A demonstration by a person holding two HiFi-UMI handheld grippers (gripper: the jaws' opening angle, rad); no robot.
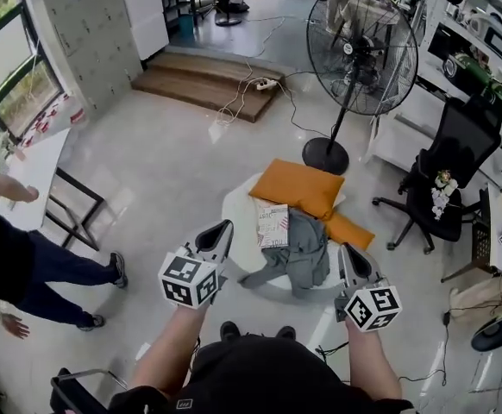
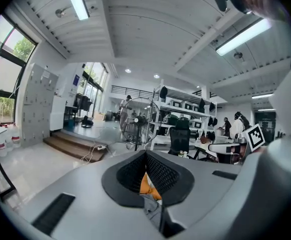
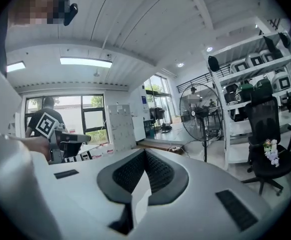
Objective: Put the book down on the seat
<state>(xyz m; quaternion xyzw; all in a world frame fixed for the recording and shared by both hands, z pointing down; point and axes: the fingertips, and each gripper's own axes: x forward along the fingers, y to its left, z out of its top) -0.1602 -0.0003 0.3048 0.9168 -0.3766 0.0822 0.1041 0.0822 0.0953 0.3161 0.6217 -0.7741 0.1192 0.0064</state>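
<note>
Both tools closed and empty, left tool [image 1: 222,231], right tool [image 1: 348,255], book [image 1: 272,225] lying on seat [image 1: 236,218], beside orange cushion [image 1: 298,186]

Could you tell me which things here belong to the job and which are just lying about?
Job: book, lying on the white seat.
Just about: orange cushion, grey garment, pedestal fan, black office chair, power strip.

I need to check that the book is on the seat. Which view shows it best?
Head view: the book lies on the seat, in plain sight. Both gripper views look out into the room; neither shows the book.
</note>
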